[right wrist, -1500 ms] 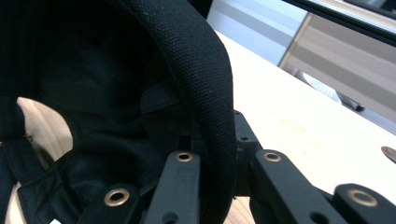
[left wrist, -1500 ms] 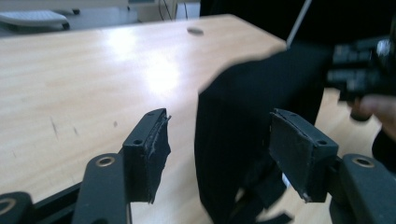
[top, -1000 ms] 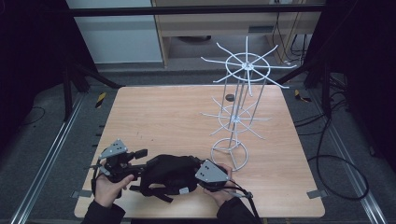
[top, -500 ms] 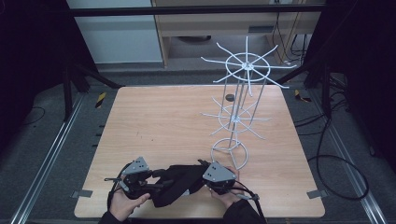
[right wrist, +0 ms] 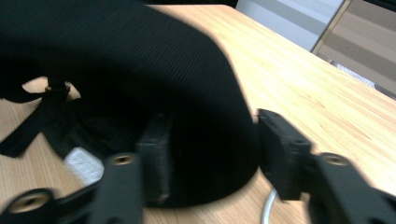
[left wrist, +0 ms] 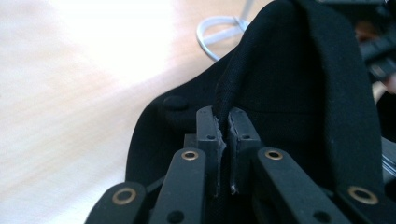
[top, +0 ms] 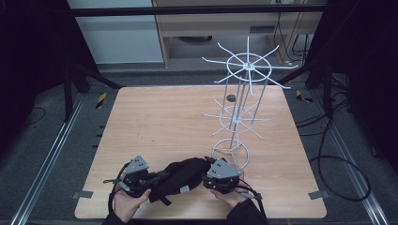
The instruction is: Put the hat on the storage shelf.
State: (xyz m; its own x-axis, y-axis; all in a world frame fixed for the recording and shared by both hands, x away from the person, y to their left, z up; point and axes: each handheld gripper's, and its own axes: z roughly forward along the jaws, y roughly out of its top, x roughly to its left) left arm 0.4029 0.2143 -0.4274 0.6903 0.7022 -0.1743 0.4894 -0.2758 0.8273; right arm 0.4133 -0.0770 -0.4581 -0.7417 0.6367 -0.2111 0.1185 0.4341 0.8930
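Note:
A black cap (top: pixel 184 174) lies crumpled near the table's front edge, between my two grippers. My left gripper (top: pixel 157 177) has just been closing, and in the left gripper view it (left wrist: pixel 227 126) is shut on a raised fold of the cap (left wrist: pixel 289 84), with the seam pinched between its pads. To the cap's right, my right gripper (top: pixel 206 176) has just been opening. In the right gripper view it (right wrist: pixel 212 144) stands open with the cap's rounded edge (right wrist: pixel 140 70) between its jaws; the right pad is clear of the fabric. A white label (right wrist: pixel 83 165) shows inside the cap.
A white wire display rack (top: pixel 239 117) with spoke arms stands right of centre on the wooden table (top: pixel 159 117). Its ring base (top: pixel 230 151) sits just behind my right gripper. A small dark disc (top: pixel 230 98) lies near the back. Dark frame posts flank the table.
My left gripper has moved right to the cap and shut on its fabric. The right gripper's jaws have opened around the cap; that hand has stayed in place.

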